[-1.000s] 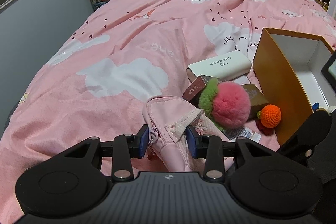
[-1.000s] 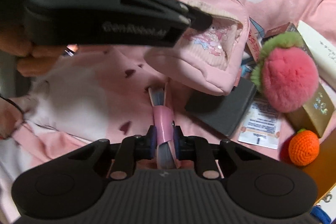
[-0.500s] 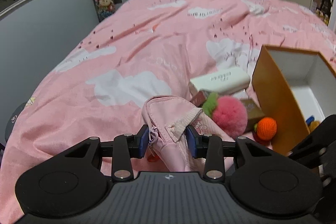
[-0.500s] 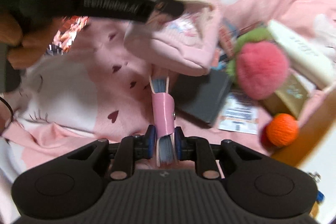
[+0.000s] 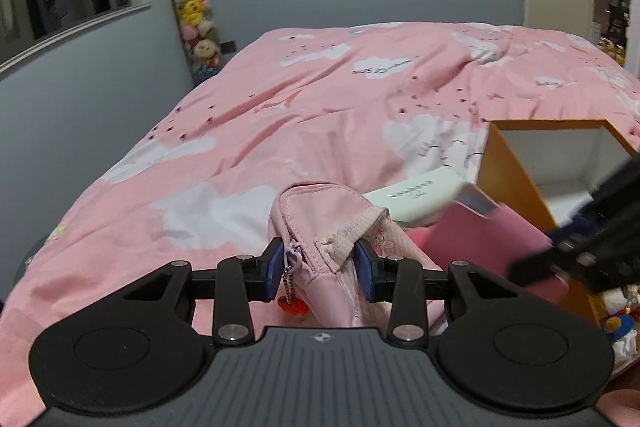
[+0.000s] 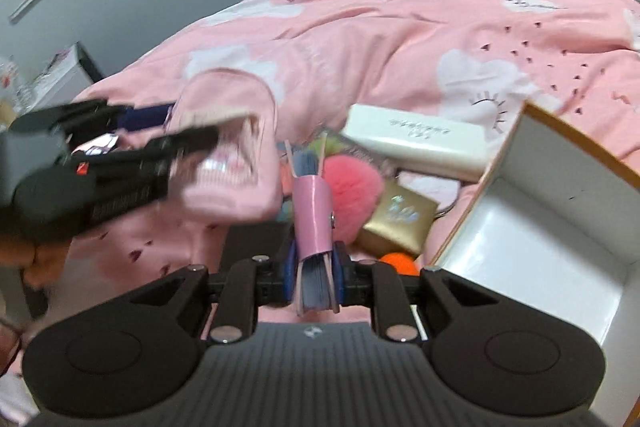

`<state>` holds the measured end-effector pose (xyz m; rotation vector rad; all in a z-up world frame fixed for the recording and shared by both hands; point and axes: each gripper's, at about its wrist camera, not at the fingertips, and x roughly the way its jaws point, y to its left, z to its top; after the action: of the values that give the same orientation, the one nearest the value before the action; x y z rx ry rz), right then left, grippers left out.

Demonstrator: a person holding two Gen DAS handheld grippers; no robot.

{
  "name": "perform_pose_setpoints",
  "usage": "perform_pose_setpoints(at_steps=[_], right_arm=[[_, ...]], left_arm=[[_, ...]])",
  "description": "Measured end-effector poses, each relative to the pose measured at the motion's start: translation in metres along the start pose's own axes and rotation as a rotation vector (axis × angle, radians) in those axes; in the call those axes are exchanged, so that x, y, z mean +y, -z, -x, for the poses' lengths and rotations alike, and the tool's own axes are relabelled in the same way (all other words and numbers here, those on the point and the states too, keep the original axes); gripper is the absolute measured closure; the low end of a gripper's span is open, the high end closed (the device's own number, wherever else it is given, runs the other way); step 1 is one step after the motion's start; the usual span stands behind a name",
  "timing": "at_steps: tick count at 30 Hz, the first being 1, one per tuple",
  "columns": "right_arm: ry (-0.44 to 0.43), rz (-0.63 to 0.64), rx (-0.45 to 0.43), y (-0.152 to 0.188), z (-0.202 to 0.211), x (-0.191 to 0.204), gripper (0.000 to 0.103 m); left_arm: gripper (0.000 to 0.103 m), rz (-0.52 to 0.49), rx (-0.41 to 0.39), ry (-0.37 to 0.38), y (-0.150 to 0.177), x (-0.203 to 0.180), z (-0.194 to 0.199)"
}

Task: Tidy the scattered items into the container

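A: Nearest to you, your right gripper [image 6: 314,277] is clamped on a pink notebook [image 6: 314,215]. Its pads press the covers edge-on, with the blue page block between them.

B: Which way does it run?

A: Its long axis lies along the fingers, pointing away from you and tilted down toward the bed [image 6: 400,7]. In the left view the notebook [image 5: 486,243] shows flat-on beside the box [image 5: 516,187].

B: And my left gripper [image 5: 322,269]?

A: It stands at a middling width, holding a pink pouch [image 5: 320,219] at its zipper end. The pouch rises up and away from the pads, and a red charm [image 5: 294,305] hangs below.

B: What lies beyond?

A: Just past the notebook sit a pink pompom [image 6: 356,187], a gold packet [image 6: 396,221] and an orange ball [image 6: 400,263], all close together. Farther off, a white case [image 6: 416,141] lies crosswise, touching the box's rim.

B: The box itself?

A: Orange outside, white inside, open at the top, to your right. The floor you can see [image 6: 532,239] is bare; the left view shows small toys [image 5: 618,323] low at its near end, too blurred to name.
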<state>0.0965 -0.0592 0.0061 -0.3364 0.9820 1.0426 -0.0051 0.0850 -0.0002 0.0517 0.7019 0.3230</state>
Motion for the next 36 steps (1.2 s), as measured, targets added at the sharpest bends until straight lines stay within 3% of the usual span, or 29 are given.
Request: perform_pose_setpoints(at_steps=[7,14,21,28,30,36], right_arm=[[0.008,-0.020,0.081,0.005,-0.030,-0.006,0.082],[0.027,0.040,0.092,0.006,-0.036,0.000,0.081],[0.042,0.104,0.090,-0.004,-0.039,0.005,0.066],[0.046,0.124,0.086,-0.017,-0.046,0.006,0.066],[0.053,0.123,0.085,-0.019,-0.049,0.004,0.075],[0.049,0.131,0.089,-0.018,-0.050,0.002,0.076]], left_arm=[[0.060,-0.060,0.046,0.003,0.021,-0.021,-0.016],[0.055,-0.053,0.095,0.040,0.027,-0.023,-0.022],[0.051,0.013,0.179,0.112,0.026,-0.010,-0.028],[0.044,0.084,0.236,0.225,0.015,0.015,-0.026],[0.044,0.115,0.261,0.253,0.008,0.025,-0.029],[0.044,0.091,0.333,0.259,-0.009,0.043,-0.054]])
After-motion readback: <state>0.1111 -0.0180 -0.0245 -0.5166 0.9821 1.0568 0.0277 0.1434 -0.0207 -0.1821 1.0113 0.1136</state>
